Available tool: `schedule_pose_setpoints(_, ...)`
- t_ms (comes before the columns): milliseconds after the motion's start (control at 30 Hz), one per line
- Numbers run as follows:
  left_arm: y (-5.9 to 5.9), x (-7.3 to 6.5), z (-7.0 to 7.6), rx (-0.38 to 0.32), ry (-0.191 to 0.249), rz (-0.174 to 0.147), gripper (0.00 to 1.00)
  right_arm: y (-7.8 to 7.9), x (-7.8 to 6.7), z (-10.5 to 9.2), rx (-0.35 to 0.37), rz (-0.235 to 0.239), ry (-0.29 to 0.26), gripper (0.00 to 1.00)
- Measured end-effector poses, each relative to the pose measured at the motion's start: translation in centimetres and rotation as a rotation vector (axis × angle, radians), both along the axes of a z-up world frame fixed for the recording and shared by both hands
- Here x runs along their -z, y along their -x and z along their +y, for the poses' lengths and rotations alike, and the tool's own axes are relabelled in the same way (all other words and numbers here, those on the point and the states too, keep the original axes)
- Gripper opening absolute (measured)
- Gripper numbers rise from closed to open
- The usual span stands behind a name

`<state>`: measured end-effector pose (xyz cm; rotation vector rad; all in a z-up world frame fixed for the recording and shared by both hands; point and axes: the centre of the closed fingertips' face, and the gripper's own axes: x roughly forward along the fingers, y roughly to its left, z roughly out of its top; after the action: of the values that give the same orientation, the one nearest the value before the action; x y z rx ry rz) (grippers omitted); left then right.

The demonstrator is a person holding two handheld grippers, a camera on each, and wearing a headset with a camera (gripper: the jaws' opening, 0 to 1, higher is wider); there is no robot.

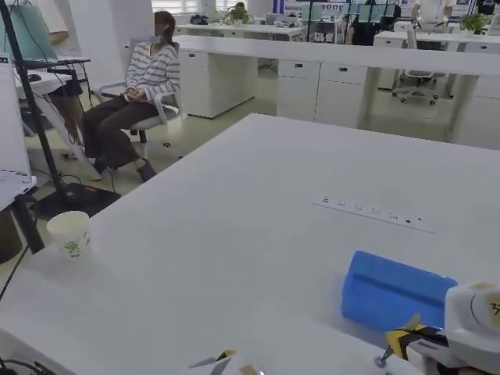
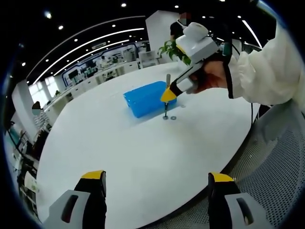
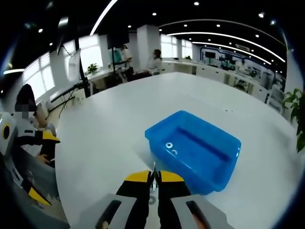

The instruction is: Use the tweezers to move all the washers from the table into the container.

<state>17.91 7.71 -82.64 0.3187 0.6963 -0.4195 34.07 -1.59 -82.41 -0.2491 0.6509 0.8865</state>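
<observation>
My right gripper [image 3: 153, 177] is shut on thin metal tweezers [image 3: 154, 167], and a gloved hand holds it. The left gripper view shows the right gripper [image 2: 167, 95] with the tweezers [image 2: 166, 109] pointing down, their tip at a washer [image 2: 165, 117] on the table. A second washer [image 2: 173, 117] lies just beside it. The blue container [image 3: 209, 164] stands right behind, with two washers [image 3: 169, 144] inside. My left gripper [image 2: 157, 179] is open near the table's edge, nothing between its jaws. In the head view the right gripper [image 1: 406, 341] sits in front of the container [image 1: 394, 293].
A paper cup [image 1: 69, 233] stands at the table's left corner. A white power strip [image 1: 375, 212] lies beyond the container. A person [image 1: 137, 101] sits on a chair past the table, near a black stand [image 1: 39, 117].
</observation>
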Motion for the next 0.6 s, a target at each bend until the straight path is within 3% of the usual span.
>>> schedule_pose_setpoints(133, 0.0, 0.1, 0.1, -0.002, -0.005, 0.002, 0.89, 0.1, -0.8, 0.1, 0.004, 0.004, -0.019, 0.01)
schedule_pose_setpoints(333, 0.0, 0.2, 0.2, 0.000, -0.009, 0.008, 0.87, 0.9, -2.1, 0.1, 0.028, 0.060, -0.084, 0.01)
schedule_pose_setpoints(600, -0.1, 0.2, 0.3, -0.006, -0.010, 0.003, 0.89, 1.4, -3.9, 0.0, 0.006, 0.050, -0.100, 0.01)
